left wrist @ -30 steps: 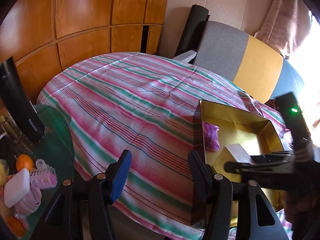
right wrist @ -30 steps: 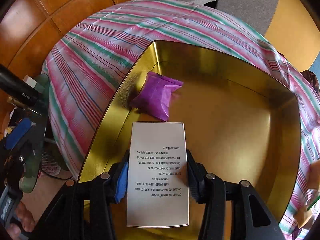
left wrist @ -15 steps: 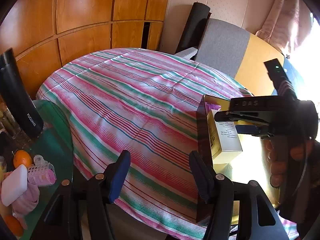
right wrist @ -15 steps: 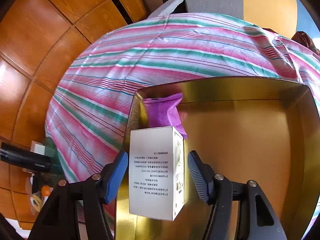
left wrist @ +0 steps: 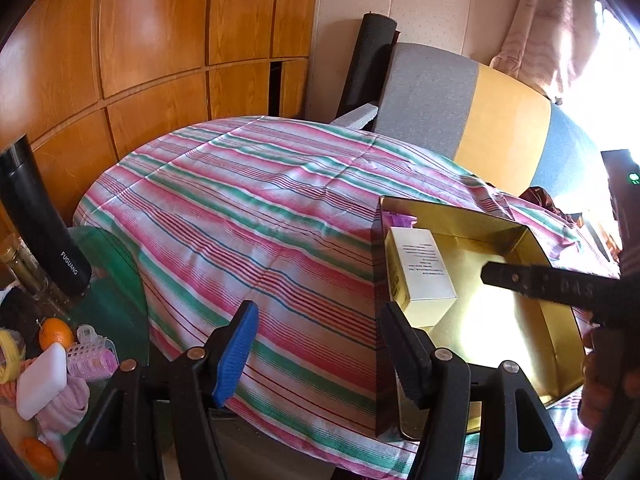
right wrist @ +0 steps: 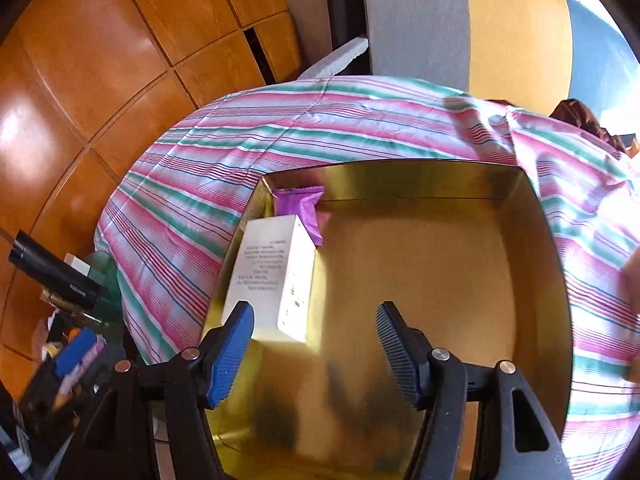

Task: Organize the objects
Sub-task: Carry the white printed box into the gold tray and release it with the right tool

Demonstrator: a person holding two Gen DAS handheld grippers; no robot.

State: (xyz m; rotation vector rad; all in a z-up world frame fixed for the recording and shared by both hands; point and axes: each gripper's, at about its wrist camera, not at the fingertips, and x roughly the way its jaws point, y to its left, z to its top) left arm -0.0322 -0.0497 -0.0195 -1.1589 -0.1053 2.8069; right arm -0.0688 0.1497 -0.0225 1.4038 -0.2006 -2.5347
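Right gripper [right wrist: 314, 338], fingers spread and empty, hovers beside the white rectangular cardboard box [right wrist: 272, 280] in the gold metal tin [right wrist: 440, 280] mid-frame; a nudge could topple it. Left gripper [left wrist: 320, 344] also released.

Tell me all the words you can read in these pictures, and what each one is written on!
"FUGUANG": white letters on the black flask beside the table.
"DAS": raised letters on the right tool's black body, seen from the left wrist camera; more may be hidden.
White box in the gold tin: several printed lines, too small and blurred to read.
Purple packet: no readable text.
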